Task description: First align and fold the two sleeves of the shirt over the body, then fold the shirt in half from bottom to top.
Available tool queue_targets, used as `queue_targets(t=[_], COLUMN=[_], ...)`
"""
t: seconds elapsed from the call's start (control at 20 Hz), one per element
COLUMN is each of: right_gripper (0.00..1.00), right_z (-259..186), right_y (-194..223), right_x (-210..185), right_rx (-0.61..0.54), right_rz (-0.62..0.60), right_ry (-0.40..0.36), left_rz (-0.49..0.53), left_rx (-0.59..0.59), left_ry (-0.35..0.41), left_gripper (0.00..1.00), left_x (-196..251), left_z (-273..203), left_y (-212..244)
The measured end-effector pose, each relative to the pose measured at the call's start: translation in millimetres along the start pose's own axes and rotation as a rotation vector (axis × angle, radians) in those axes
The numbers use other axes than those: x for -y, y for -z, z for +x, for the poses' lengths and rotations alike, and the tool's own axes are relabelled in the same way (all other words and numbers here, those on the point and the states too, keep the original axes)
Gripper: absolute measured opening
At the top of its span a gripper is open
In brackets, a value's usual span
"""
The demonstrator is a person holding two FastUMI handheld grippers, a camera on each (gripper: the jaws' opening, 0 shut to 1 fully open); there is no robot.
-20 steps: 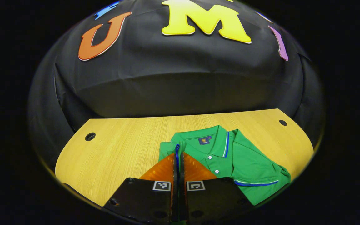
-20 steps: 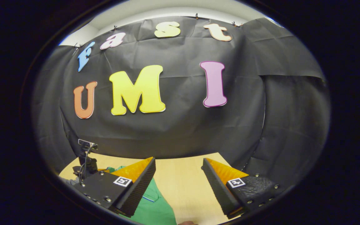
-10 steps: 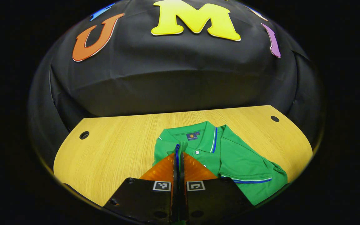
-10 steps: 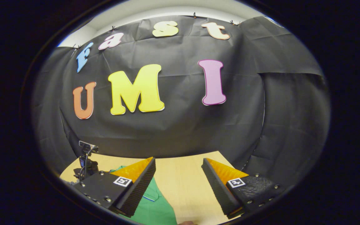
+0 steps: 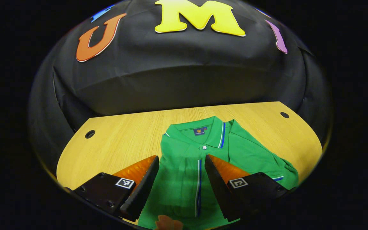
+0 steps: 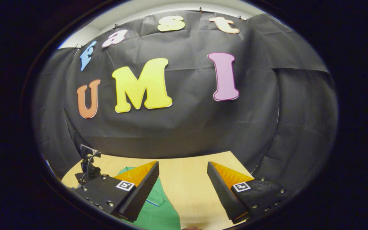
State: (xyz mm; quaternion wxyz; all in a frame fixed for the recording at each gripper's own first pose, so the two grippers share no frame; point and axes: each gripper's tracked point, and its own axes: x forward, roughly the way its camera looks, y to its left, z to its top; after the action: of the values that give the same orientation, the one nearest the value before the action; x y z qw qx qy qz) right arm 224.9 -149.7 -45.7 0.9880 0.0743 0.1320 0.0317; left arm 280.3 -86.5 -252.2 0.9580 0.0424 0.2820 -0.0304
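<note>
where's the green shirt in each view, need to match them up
Left gripper view: the green shirt lies lower centre on the table, collar toward the wall, partly between the open fingers.
Right gripper view: a strip at the bottom left of centre, beside one finger.
Shared landmark: the wooden table.

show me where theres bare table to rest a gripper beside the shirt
Bare wood lies between the shirt and the table hole, along the far edge behind the collar, and past the sleeve in the right gripper view. The middle is crowded: the left gripper hangs open over the folded sleeve.
</note>
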Motion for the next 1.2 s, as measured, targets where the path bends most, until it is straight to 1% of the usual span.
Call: queue_targets(t=[0.1,0.25,0.35,0.5,0.6,0.8,0.85,0.9,0.95,1.0,1.05,1.1,1.2], right_gripper=[0.95,0.96,0.95,0.95,0.95,0.95,0.97,0.96,0.97,0.97,0.95,0.96,0.95], right_z=[1,-16,-38,-77,-105,-160,-171,-182,-192,-202,-211,-219,-231], right_y=[5,12,17,31,39,54,61,67,74,79,86,92,107], right_x=[-8,-17,-21,-31,-35,-43,-43,-45,-46,-47,-48,-49,-48], right_rx=[-0.009,0.006,0.017,0.017,0.019,0.037,0.032,0.030,0.025,0.022,0.022,0.020,0.013], right_rz=[0.003,-0.013,-0.034,-0.055,-0.062,-0.082,-0.090,-0.095,-0.098,-0.105,-0.116,-0.127,-0.141], right_ry=[-0.029,-0.042,-0.041,-0.065,-0.076,-0.093,-0.096,-0.102,-0.106,-0.112,-0.114,-0.118,-0.120], left_rz=[-0.008,-0.034,-0.055,-0.088,-0.090,-0.064,-0.054,-0.043,-0.036,-0.042,-0.054,-0.063,-0.073], left_rx=[0.030,0.099,0.149,0.225,0.265,0.318,0.317,0.305,0.291,0.285,0.278,0.273,0.257], left_ry=[-0.020,-0.030,-0.043,-0.057,-0.057,-0.082,-0.113,-0.140,-0.145,-0.146,-0.142,-0.143,-0.139], left_gripper=[0.92,0.92,0.92,0.92,0.92,0.92,0.92,0.92,0.96,1.00,1.00,1.00,1.00], left_x=[-10,-22,-31,-42,-45,-51,-58,-63,-65,-56,-53,-52,-51], left_z=[-13,-47,-81,-142,-186,-262,-278,-291,-298,-305,-315,-326,-342], left_y=[-12,-31,-40,-46,-46,-27,-17,-7,5,16,26,36,58])
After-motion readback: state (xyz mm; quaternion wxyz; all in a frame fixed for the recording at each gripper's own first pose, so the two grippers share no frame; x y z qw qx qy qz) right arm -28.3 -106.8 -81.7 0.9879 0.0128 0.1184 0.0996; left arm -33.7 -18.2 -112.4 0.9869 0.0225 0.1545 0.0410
